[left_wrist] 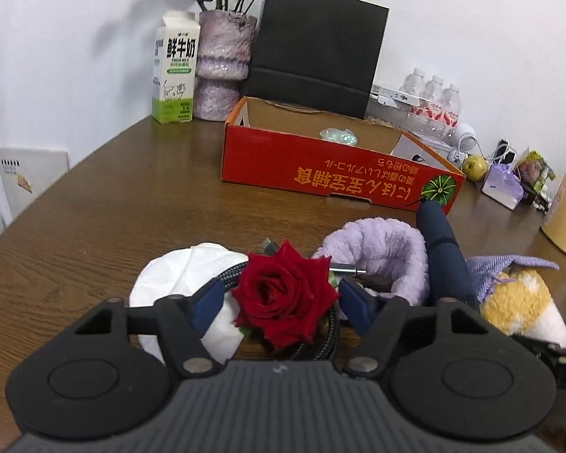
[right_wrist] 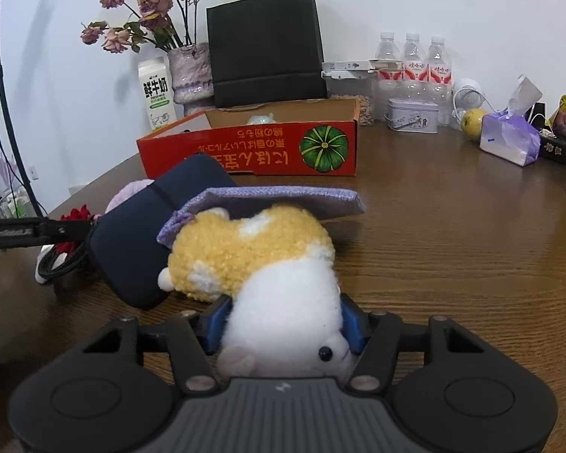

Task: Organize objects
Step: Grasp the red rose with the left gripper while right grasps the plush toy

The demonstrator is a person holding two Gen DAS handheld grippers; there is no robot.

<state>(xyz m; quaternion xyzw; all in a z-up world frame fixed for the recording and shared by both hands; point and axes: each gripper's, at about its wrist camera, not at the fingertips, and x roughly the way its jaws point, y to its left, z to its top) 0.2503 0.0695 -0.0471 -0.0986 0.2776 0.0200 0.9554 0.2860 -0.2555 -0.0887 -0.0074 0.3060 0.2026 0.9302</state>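
Note:
A red rose (left_wrist: 285, 294) lies on the table between the open blue pads of my left gripper (left_wrist: 283, 302), over a coiled braided cable (left_wrist: 313, 343) and a white paper (left_wrist: 169, 283). Behind it lie a lilac fuzzy band (left_wrist: 381, 249) and a navy tube-shaped object (left_wrist: 445, 253). My right gripper (right_wrist: 283, 324) has its pads against both sides of a yellow and white plush toy (right_wrist: 268, 264) with a purple hat (right_wrist: 283, 200); the toy also shows in the left wrist view (left_wrist: 517, 302). An open red cardboard box (left_wrist: 332, 173) stands beyond, also in the right wrist view (right_wrist: 253, 151).
At the back stand a milk carton (left_wrist: 173, 71), a vase of dried flowers (left_wrist: 222, 64), a black paper bag (left_wrist: 313, 49) and water bottles (right_wrist: 415, 71). A tin (right_wrist: 411, 115), a pear (right_wrist: 471, 122) and a tissue pack (right_wrist: 509, 139) sit at the right.

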